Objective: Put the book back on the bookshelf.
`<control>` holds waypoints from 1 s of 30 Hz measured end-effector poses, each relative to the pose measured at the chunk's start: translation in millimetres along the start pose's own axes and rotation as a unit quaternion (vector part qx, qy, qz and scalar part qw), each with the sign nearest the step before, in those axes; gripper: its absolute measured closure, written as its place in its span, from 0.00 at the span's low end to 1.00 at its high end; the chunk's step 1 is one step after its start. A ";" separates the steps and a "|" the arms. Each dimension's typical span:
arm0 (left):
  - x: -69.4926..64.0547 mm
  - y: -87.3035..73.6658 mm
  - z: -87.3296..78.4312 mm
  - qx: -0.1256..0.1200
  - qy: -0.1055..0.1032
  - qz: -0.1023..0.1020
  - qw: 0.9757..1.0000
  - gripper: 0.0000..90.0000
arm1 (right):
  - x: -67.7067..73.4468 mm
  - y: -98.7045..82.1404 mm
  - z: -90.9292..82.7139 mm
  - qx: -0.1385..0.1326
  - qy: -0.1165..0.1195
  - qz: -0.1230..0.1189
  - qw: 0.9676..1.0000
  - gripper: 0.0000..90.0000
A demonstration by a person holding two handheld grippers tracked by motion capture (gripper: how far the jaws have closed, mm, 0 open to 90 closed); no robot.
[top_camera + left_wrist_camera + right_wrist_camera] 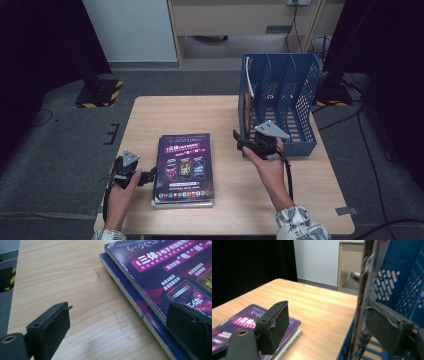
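Both grippers stand spread and hold nothing. Left gripper (pixel 148 176) rests at the left edge of the magazine stack (pixel 184 167), which lies flat at mid-table with its long axis running away from the person. Right gripper (pixel 240 141) hovers at the blue file rack (pixel 280 102), beside one magazine (pixel 247 112) standing upright in its leftmost slot. Covers are glossy purple.

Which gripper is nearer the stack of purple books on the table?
Left. The left gripper sits at the left edge of the stack of purple books; the right gripper is apart, by the blue file rack.
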State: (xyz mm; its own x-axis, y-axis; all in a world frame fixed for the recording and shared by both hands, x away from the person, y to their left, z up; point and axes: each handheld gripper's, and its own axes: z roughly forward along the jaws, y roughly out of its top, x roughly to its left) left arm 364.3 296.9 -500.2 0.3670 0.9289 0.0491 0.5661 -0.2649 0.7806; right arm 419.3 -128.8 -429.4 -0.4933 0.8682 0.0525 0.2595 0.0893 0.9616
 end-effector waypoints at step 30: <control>-20.4 0.6 -13.1 -0.012 -0.034 -0.009 0.999 0.35 | 61.5 -47.0 4.4 0.087 0.136 -0.032 0.986 0.52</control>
State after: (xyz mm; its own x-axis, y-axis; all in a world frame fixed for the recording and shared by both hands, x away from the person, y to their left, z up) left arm 347.5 281.2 -492.5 0.4065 0.9137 -0.0060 0.5558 -0.2420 0.7954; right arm 380.5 -77.5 -472.6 -0.7112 0.6977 0.0859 0.3480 0.2432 0.9054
